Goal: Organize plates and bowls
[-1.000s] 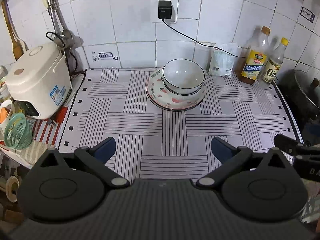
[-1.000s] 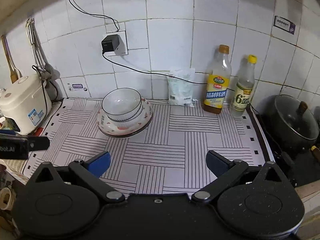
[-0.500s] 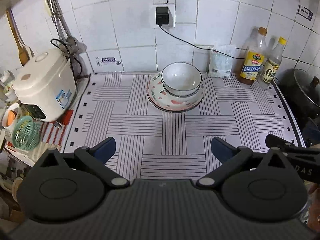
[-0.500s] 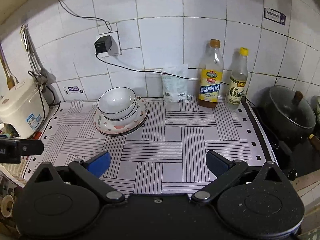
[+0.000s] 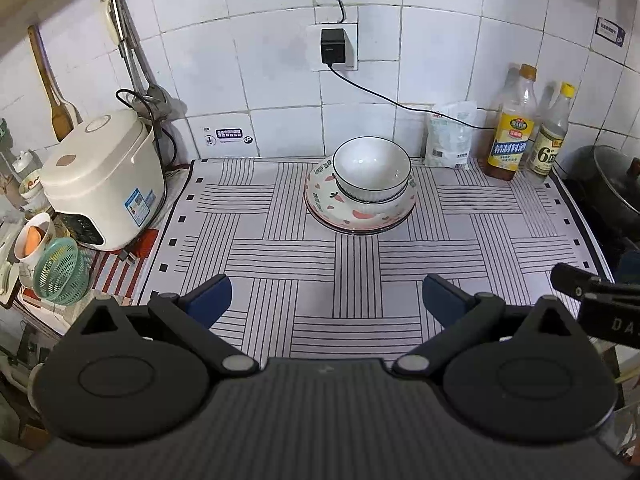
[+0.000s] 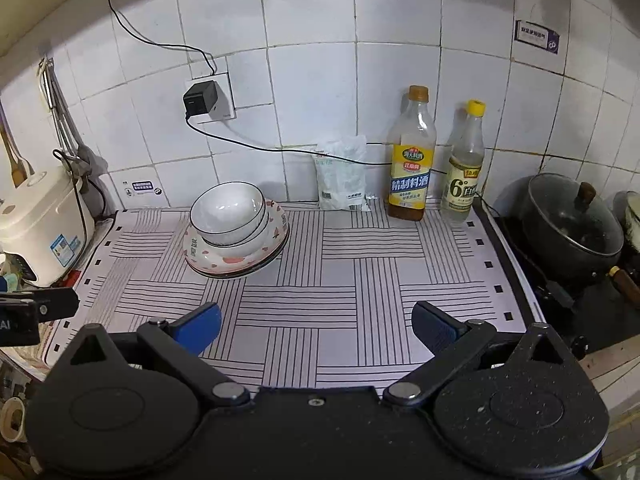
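Looking from the left wrist, the left gripper [image 5: 326,296] has wide, empty fingers; white bowls [image 5: 372,170] sit on strawberry plates [image 5: 360,212] mid-table. From the right wrist, the right gripper [image 6: 316,326] is wide too; the stack looks fragile and slippery, best pinched at a rim.

A glossy glazed ceramic finish is shown by the white bowl [image 5: 372,168] and by the strawberry-patterned plate [image 5: 360,210] beneath it. A smooth, matt printed sheet, seemingly plastic or paper, is presented by the striped mat [image 5: 320,256] under the plate. Behind the plate, shiny glazed wall tiles [image 5: 280,80] are seen. Right of the plate, two clear, glossy bottles [image 6: 412,160] with paper labels and a crinkled plastic bag [image 6: 342,176] are seen. Left of the plate, smooth, satin plastic is shown by the rice cooker [image 5: 100,176], and bare wood by the hanging spatula [image 5: 52,88]. Matt black plastic is shown by the left gripper [image 5: 324,300], with blue pads [image 5: 208,300].
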